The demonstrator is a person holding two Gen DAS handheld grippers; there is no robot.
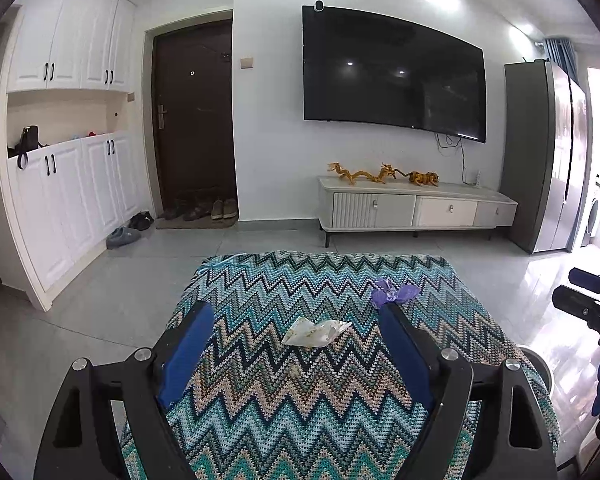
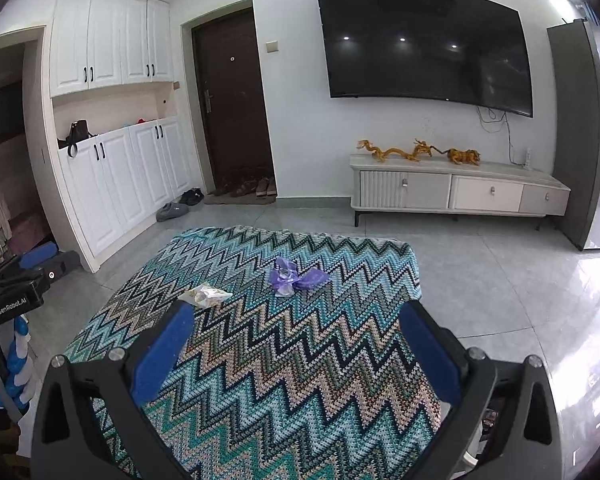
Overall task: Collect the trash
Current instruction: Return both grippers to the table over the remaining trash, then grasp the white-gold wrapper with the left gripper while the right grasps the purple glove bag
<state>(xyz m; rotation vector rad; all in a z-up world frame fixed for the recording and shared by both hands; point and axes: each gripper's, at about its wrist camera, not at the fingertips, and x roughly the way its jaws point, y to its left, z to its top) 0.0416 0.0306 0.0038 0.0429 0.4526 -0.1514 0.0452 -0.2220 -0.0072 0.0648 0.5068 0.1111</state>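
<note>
A crumpled white wrapper [image 1: 314, 332] lies on a table covered with a zigzag cloth [image 1: 300, 408]. A crumpled purple wrapper [image 1: 394, 295] lies just beyond it to the right. My left gripper [image 1: 296, 312] is open and empty above the cloth, with the white wrapper between and just ahead of its blue fingertips. My right gripper [image 2: 298, 312] is open and empty above the same cloth [image 2: 284, 368]. In the right wrist view the white wrapper [image 2: 206, 295] sits by the left fingertip and the purple wrapper [image 2: 296, 278] lies ahead.
A low TV cabinet [image 1: 416, 210] with gold dragon figures stands against the far wall under a wall TV [image 1: 394, 74]. White cupboards [image 1: 68, 184], a dark door and shoes are at the left. A grey fridge [image 1: 548, 156] stands at the right. Tiled floor surrounds the table.
</note>
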